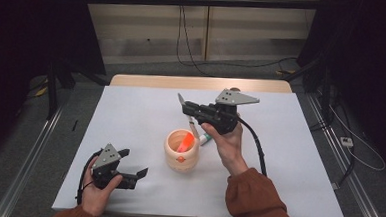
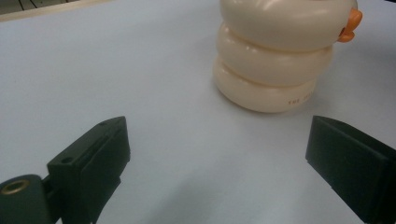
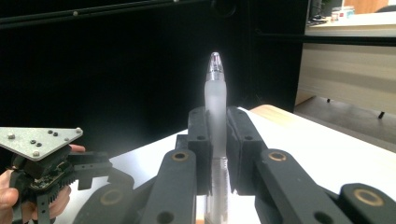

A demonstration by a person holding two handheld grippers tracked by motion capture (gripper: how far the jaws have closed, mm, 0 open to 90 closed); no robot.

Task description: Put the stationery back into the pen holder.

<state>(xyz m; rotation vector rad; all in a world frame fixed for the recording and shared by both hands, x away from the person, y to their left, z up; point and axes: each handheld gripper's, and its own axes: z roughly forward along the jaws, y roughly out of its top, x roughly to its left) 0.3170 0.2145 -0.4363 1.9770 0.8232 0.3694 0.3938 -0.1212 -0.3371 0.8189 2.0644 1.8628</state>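
Above the cream holder (image 1: 182,150), right tongs (image 3: 216,123) are pinching a light, slick pen (image 3: 215,100) mid-barrel, likely to pivot; left tongs (image 2: 217,154) are sitting spread.

Black two-jaw grippers (image 1: 136,175) (image 1: 182,102), grey three-cornered screwed plates, black trailing cables; rust-brown sleeves (image 1: 256,199).
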